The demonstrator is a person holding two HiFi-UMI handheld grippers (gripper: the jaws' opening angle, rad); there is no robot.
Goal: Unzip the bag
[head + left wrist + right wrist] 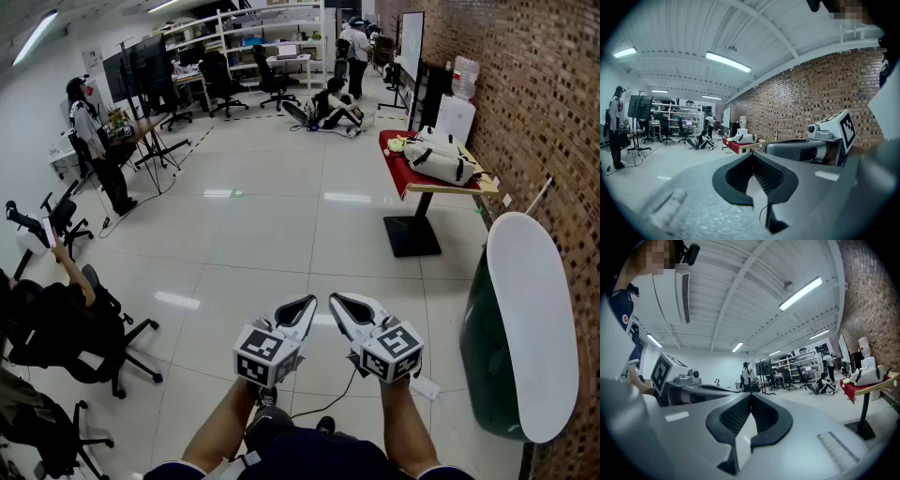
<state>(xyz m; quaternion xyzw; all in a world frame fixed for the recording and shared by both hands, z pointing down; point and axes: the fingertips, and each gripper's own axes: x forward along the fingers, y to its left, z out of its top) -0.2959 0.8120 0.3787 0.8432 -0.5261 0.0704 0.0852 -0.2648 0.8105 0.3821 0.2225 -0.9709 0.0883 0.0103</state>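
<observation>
- Nearest of all, low in the head view, the left gripper [302, 307] is carried out in front of the person's body over bare floor [281, 216]. Its jaws are closed tip to tip with nothing between them. I judge this a carrying posture, since nothing within reach calls for a grip.
- Just beside it, the right gripper [345, 307] is held the same way. Its jaws are pressed together and empty, and its tips angle in toward the left one's. Its own view looks level across the room, not down at any work surface.
- Further right and well apart from both grippers, the bag [436, 155] lies on a red-covered table [394, 167] that stands against the brick wall [553, 112]. It was probably laid there so the zip can be worked at a comfortable height.
- On looks, the bag is pale, whitish grey with dark straps or trim. It is plump and lies lengthwise on the cloth.
- Its zip is too small to make out from here, so I cannot tell whether it is done up or which way the pull sits.
- My judgement is that the unzipping has not begun, and the person must first walk over to the table.
</observation>
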